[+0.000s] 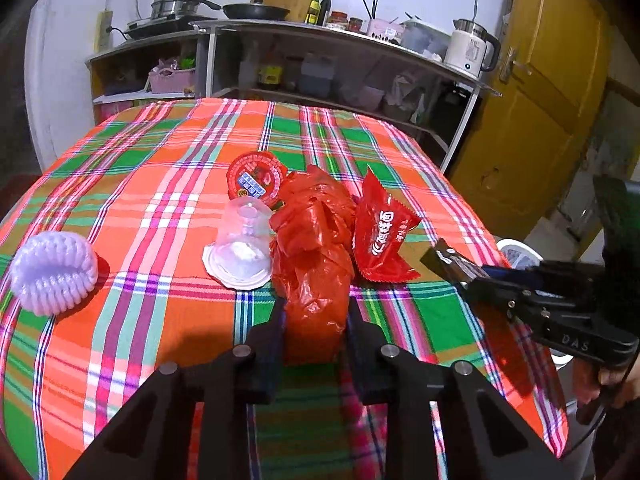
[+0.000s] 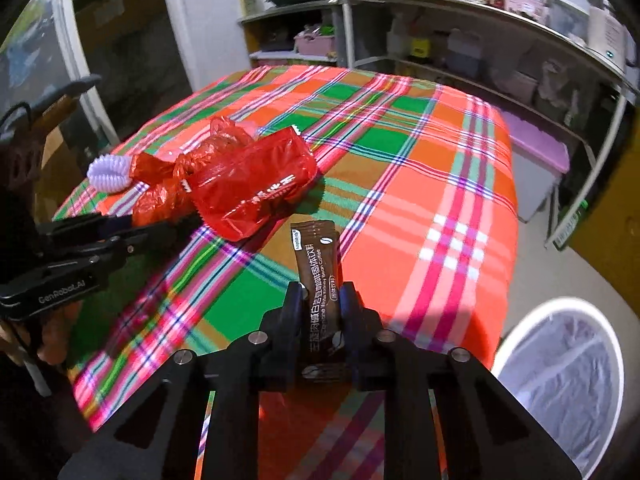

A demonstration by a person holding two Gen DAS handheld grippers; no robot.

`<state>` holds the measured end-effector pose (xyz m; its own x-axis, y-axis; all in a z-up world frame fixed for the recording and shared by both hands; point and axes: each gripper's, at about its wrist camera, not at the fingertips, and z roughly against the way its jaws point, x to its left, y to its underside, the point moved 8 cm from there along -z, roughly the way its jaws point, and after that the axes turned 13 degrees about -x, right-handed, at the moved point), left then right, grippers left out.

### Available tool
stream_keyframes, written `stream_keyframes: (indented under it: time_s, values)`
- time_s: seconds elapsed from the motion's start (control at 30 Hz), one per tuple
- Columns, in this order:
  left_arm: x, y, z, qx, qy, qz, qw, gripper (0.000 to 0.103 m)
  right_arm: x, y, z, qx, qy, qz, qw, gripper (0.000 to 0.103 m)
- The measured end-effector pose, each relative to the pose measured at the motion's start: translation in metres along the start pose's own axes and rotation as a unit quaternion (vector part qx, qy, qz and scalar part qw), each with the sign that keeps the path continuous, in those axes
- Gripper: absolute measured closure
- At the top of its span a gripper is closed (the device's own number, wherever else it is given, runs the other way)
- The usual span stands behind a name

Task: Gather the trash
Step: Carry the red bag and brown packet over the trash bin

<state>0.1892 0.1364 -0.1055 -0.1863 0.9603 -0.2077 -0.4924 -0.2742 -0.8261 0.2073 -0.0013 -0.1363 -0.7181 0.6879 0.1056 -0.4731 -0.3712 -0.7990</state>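
Observation:
My left gripper [image 1: 316,304] is shut on a crumpled red plastic bag [image 1: 316,236] lying on the plaid tablecloth [image 1: 160,184]. Beside the bag lie a red snack wrapper [image 1: 382,232], an upturned clear jelly cup [image 1: 244,240], its red foil lid [image 1: 256,178] and a white foam fruit net [image 1: 54,266]. My right gripper [image 2: 320,292] is shut on a brown coffee sachet [image 2: 318,264] and holds it above the table's near edge. The right gripper also shows in the left wrist view [image 1: 448,258], with the sachet edge-on. The left gripper also shows in the right wrist view [image 2: 188,220].
A white bin with a plastic liner [image 2: 560,364] stands on the floor to the right of the table. Behind the table is a metal shelf unit [image 1: 340,40] with pots, a pan, bottles and a kettle [image 1: 472,46]. A yellow door [image 1: 540,100] is at the right.

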Motion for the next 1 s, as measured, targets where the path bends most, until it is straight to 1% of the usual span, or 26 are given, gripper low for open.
stream_keyframes:
  time_s: [0.3, 0.53, 0.77, 1.0]
  values:
    - [-0.012, -0.005, 0.038, -0.032, 0.008, 0.005, 0.9994, 0.077, 0.006, 0.008, 0.042, -0.036, 0.013, -0.046, 0.998, 0.083]
    - [-0.023, -0.009, 0.063, -0.05, 0.014, 0.002, 0.9987, 0.077, 0.011, 0.009, 0.07, -0.056, 0.018, -0.054, 0.997, 0.083]
    - [-0.043, -0.012, 0.08, -0.06, 0.032, -0.008, 0.9976, 0.077, 0.01, 0.01, 0.093, -0.075, 0.027, -0.064, 0.995, 0.083]
    - [-0.068, -0.009, 0.083, -0.056, 0.052, -0.019, 0.9969, 0.077, 0.002, 0.013, 0.11, -0.088, 0.041, -0.075, 0.992, 0.083]
